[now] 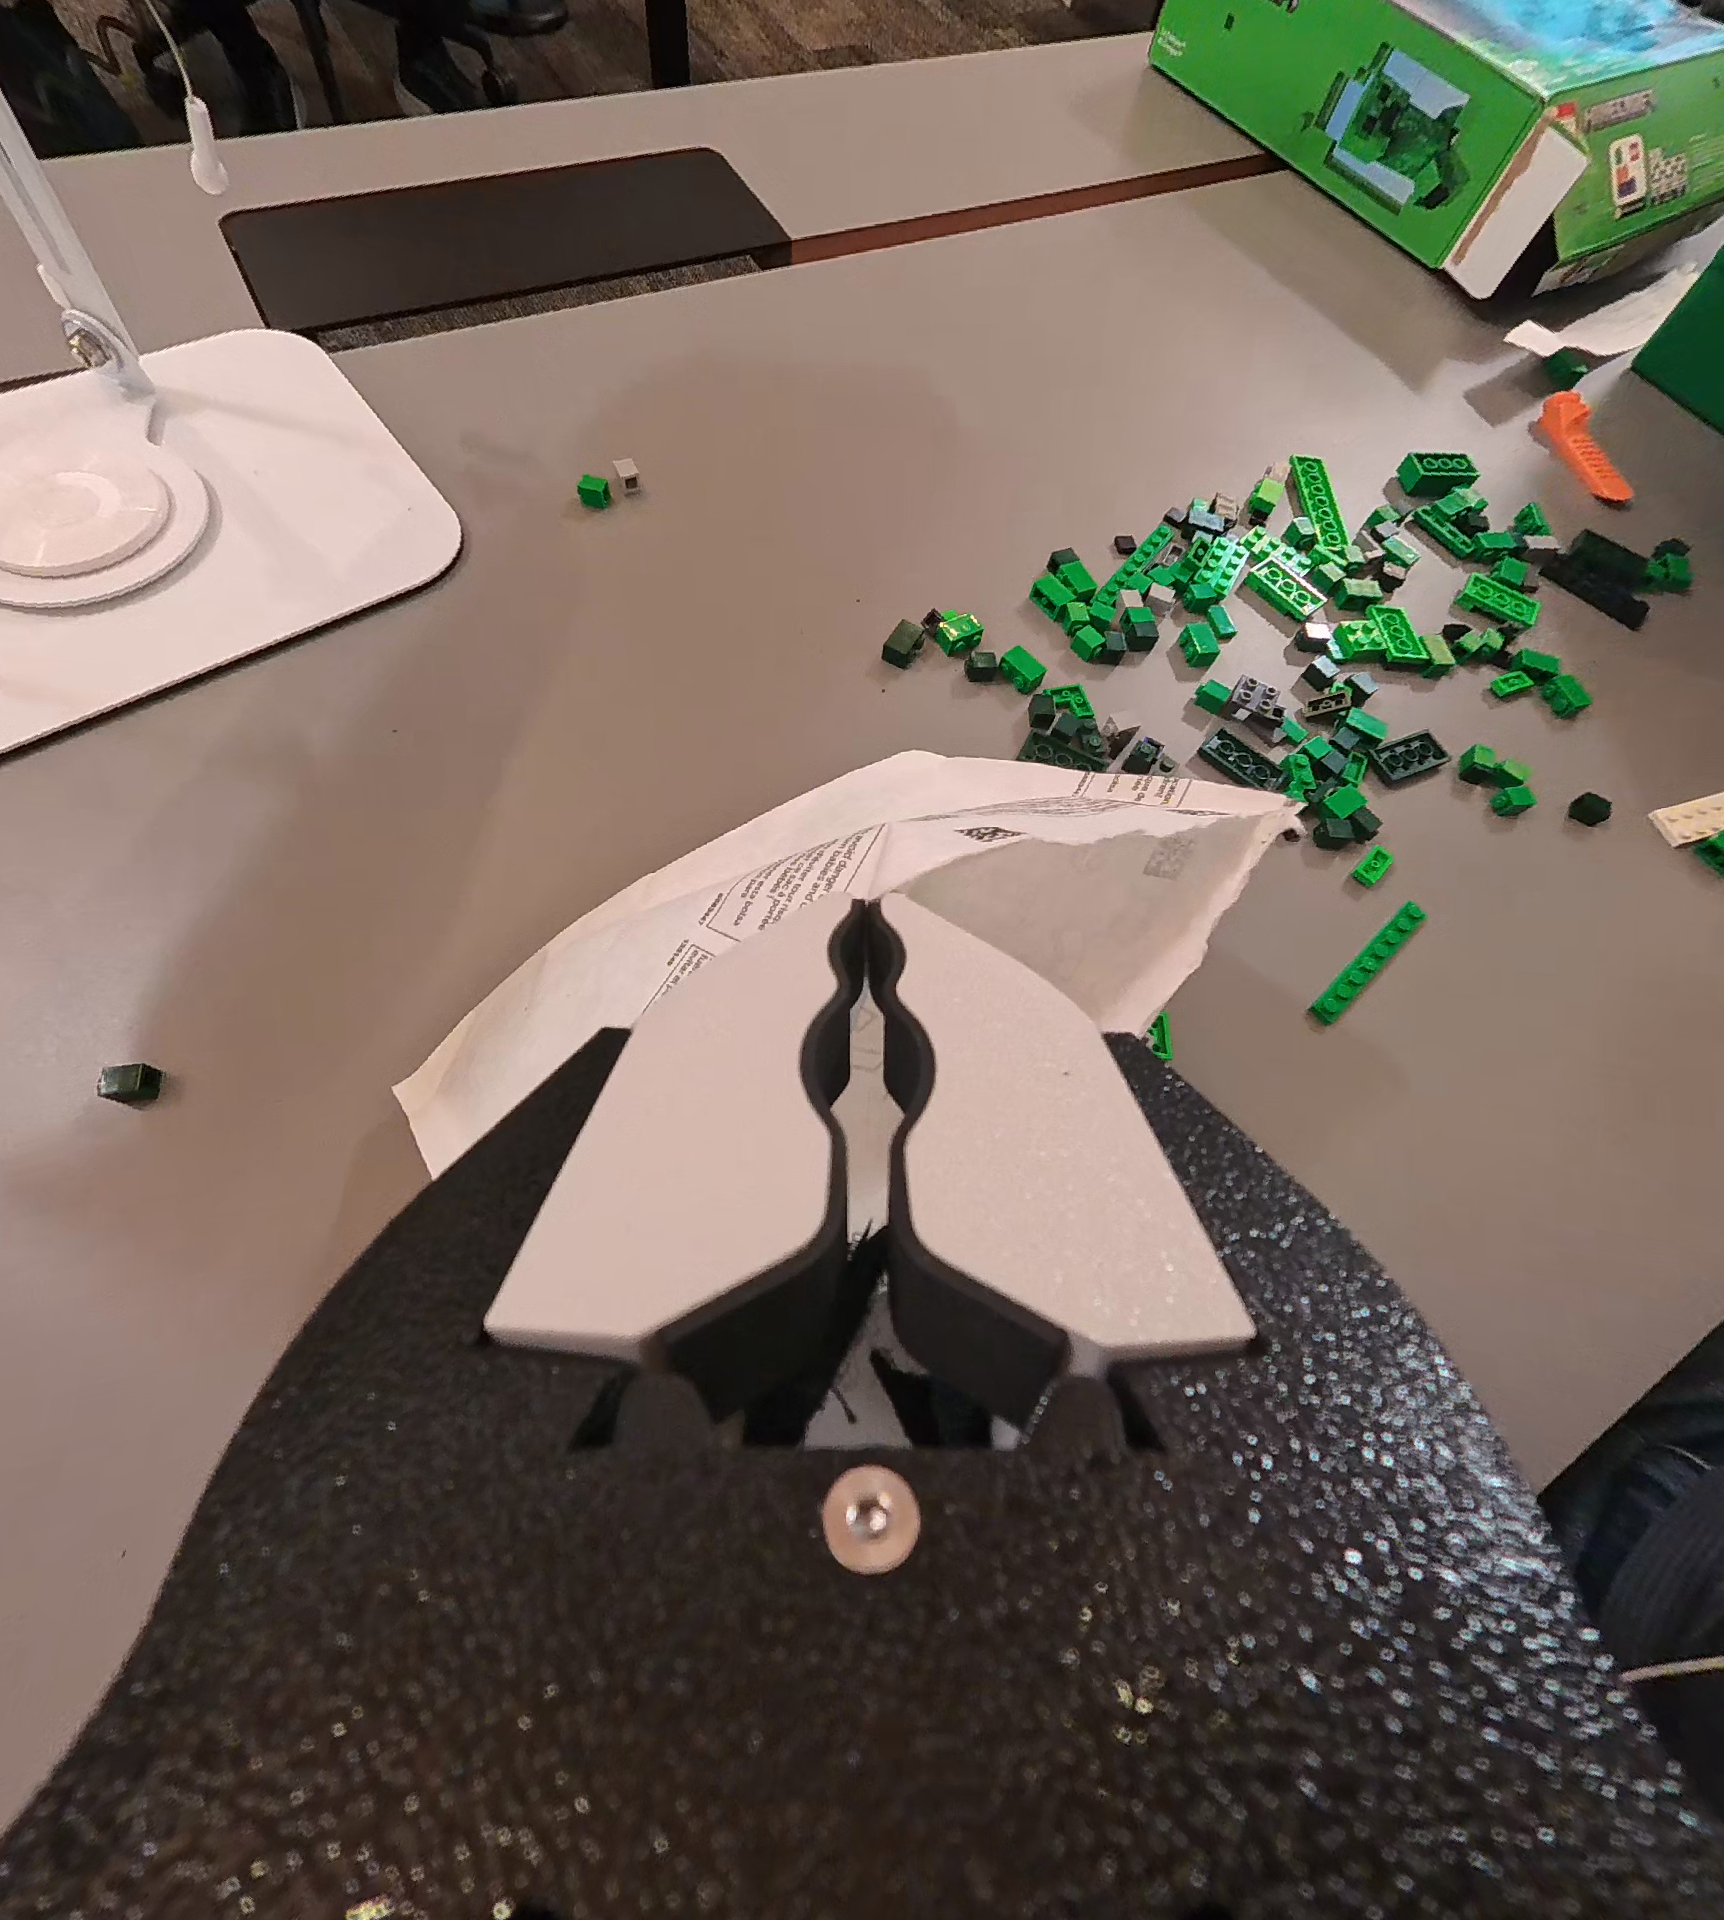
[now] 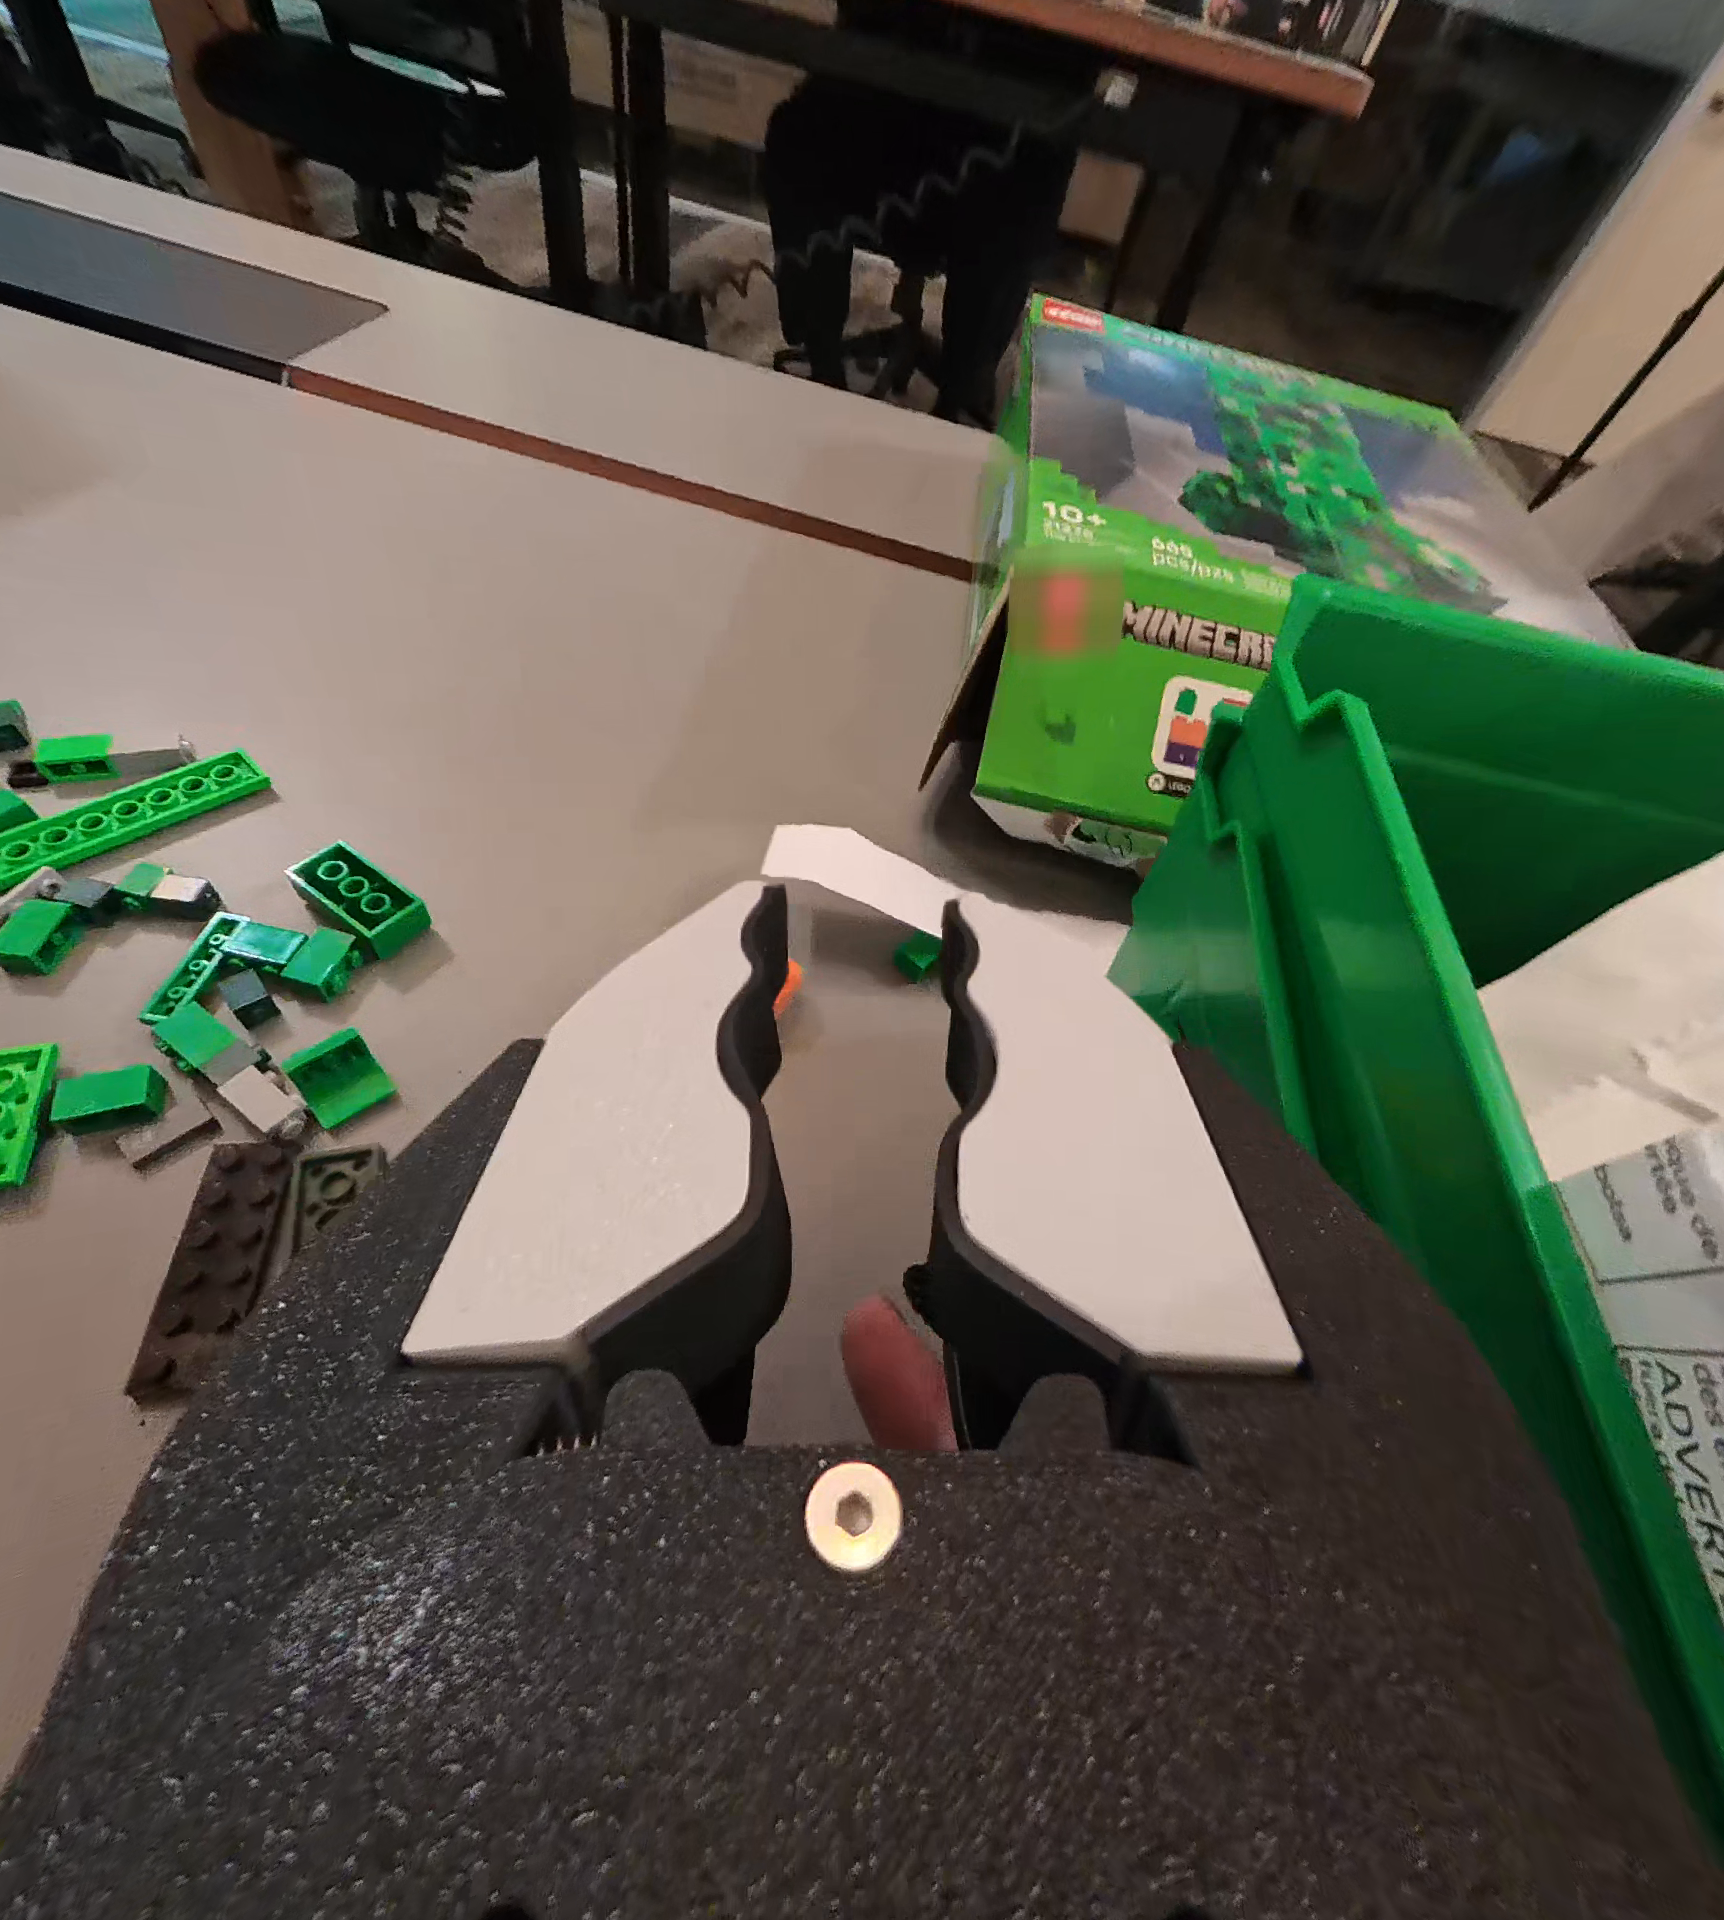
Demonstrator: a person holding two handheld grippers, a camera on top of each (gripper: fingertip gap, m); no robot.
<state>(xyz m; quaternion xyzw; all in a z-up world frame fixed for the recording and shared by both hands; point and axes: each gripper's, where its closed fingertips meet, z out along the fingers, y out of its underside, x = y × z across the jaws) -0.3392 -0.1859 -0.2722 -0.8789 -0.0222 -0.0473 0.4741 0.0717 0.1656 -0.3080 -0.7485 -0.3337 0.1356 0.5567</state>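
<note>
My left gripper is shut on a torn white paper bag with printed text and holds it just above the grey table; the bag's open mouth faces a scattered pile of green bricks. My right gripper is open and empty, low over the table. A green plastic bin stands tilted right beside its right finger, with white printed paper bags in it. A small green brick and a torn white paper scrap lie just ahead of the fingertips. An orange tool peeks past the left finger.
A green toy box lies at the back right. A white lamp base stands at the left. Stray bricks lie apart from the pile: one dark green, a green and grey pair. An orange brick separator, a long green plate. The left gripper's tips are roughly 55 cm from the right gripper's. The small green brick lies around 9 cm away from my right fingertips.
</note>
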